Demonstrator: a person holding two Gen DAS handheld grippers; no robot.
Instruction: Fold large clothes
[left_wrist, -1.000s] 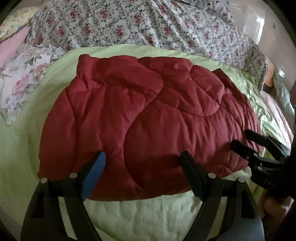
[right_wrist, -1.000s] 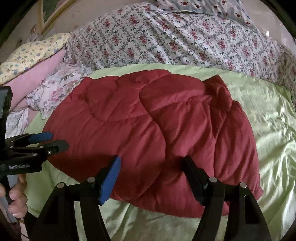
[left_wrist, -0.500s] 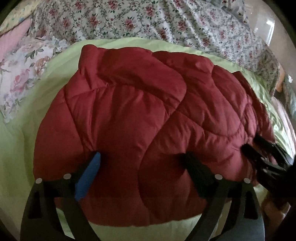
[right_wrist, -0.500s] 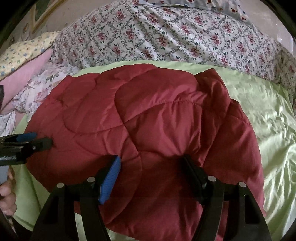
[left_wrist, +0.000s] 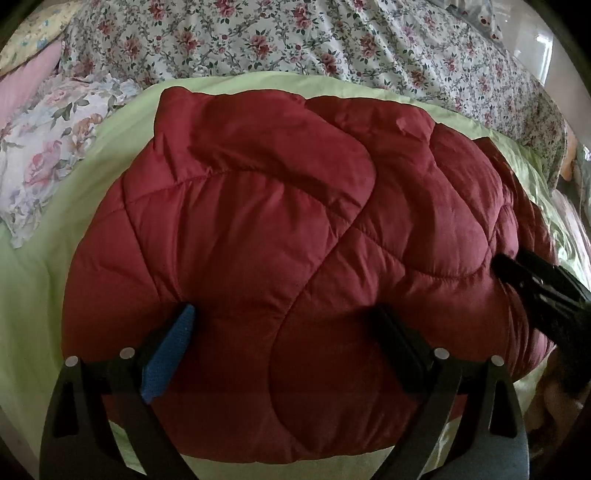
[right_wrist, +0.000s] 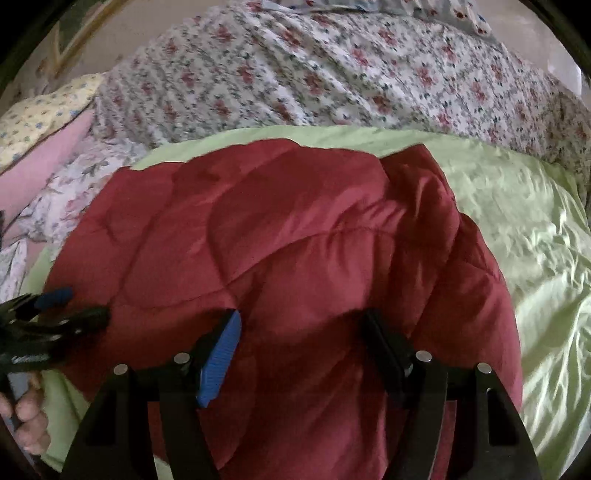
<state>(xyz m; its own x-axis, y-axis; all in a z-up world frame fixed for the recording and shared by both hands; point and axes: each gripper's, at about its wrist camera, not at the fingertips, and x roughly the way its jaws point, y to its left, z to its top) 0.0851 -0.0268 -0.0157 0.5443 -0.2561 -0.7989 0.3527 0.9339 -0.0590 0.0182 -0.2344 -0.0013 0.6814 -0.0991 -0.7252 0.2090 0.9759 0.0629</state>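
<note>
One red quilted coat (left_wrist: 280, 236) on green bedspread (right_wrist: 517, 206), floral bedding (left_wrist: 332, 40) behind.

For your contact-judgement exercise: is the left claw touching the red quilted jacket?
Touching. In the left wrist view, the left claw is wide open and its fingertips dent the red quilted jacket, whose fabric puckers around them.

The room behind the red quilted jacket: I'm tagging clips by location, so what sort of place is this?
Most likely a bedroom. The red quilted jacket lies on a bed with a light green sheet, a floral duvet bunched behind it and floral pillows to the left.
</note>
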